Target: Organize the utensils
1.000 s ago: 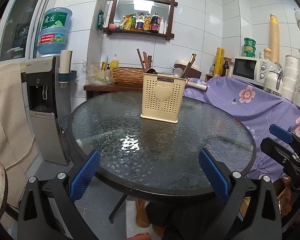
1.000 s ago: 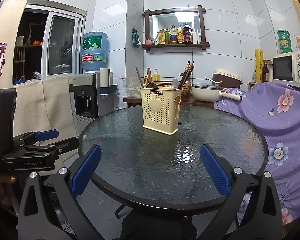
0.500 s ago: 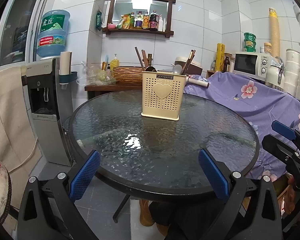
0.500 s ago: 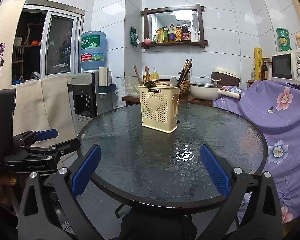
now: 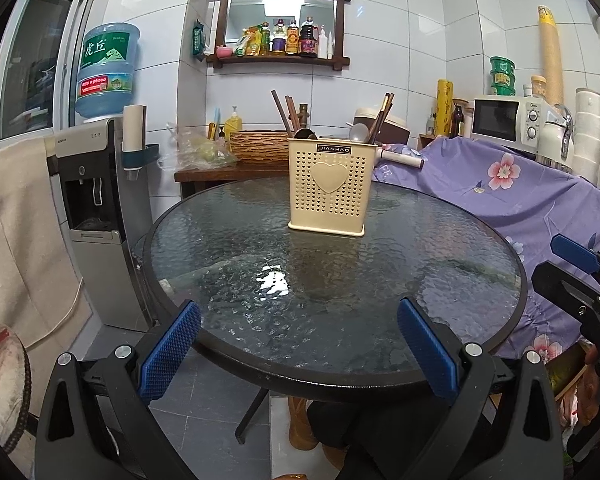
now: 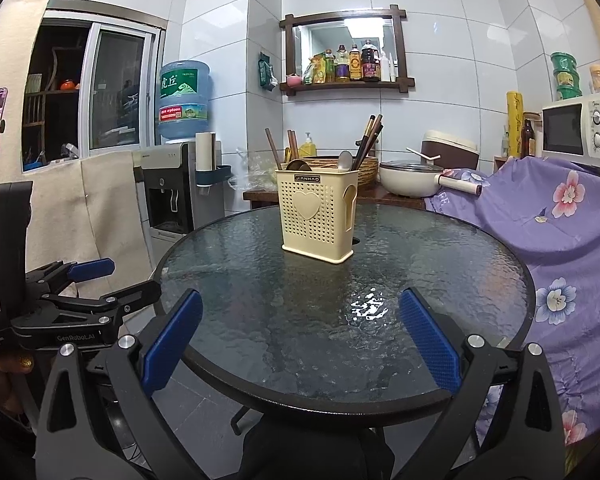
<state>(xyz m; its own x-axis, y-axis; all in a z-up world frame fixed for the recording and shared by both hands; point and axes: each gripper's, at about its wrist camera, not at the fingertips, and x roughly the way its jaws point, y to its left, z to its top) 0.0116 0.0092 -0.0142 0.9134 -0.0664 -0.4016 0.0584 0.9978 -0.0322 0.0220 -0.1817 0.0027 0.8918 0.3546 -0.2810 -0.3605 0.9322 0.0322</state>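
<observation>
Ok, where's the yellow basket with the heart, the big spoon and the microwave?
yellow basket (image 5: pixel 331 196), left wrist view, front wall just under the heart
big spoon (image 6: pixel 345 160), right wrist view, its bowl above the rim
microwave (image 5: pixel 500 119), left wrist view, door window

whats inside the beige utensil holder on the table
Sticking out of the utensil holder: brown chopsticks, a metal spoon and a dark ladle bowl. Their lower ends are hidden by its perforated walls, so anything shorter inside cannot be seen.
</observation>
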